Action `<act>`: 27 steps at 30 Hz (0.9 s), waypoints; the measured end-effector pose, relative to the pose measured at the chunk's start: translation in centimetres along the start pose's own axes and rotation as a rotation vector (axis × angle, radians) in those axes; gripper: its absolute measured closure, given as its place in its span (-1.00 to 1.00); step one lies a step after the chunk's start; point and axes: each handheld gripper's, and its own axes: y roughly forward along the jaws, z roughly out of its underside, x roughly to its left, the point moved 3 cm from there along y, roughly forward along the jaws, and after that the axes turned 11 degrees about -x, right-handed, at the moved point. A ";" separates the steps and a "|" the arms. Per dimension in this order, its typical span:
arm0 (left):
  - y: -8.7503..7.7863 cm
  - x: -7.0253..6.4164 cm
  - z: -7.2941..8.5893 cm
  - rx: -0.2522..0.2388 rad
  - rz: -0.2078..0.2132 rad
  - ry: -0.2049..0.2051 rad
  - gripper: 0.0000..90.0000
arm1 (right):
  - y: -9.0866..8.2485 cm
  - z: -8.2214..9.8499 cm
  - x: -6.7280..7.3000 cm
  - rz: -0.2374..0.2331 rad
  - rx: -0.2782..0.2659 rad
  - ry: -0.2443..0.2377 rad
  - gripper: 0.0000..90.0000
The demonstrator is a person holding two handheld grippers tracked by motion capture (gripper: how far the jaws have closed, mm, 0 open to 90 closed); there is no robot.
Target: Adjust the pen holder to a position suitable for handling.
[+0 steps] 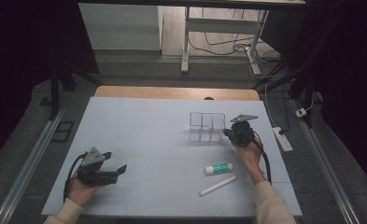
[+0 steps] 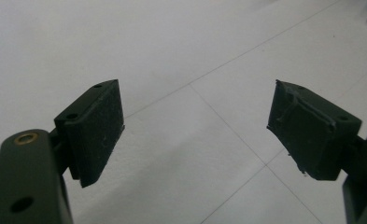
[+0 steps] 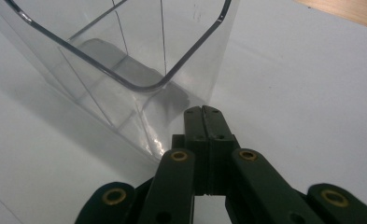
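Our left gripper (image 2: pixel 195 126) gapes over bare table (image 2: pixel 172 56); our right gripper (image 3: pixel 203 112), pressed together, hides the clear organizer's (image 3: pixel 125 60) near corner.

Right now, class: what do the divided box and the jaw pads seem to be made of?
Box: clear glossy plastic, probably; the table shows through its walls and its rim glints. Left gripper pads: matte black, likely rubber or foam; surface dull, edges slightly ragged.

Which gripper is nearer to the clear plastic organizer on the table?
The right. The right gripper, jaws shut, sits right beside the clear organizer, at its corner. The left gripper, jaws open, is far away near the table's front left.
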 end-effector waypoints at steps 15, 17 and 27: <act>0.1 0.0 0.1 0.002 0.003 0.001 -0.60 | 1.1 -0.7 1.6 -0.012 -0.012 -0.001 0.98; 0.1 0.0 0.1 0.002 0.001 0.000 -0.59 | 1.3 -0.8 1.8 -0.013 -0.013 -0.006 0.98; 0.2 -0.2 0.1 0.008 0.004 0.014 -0.58 | 2.2 -1.7 3.1 -0.021 -0.008 -0.026 0.98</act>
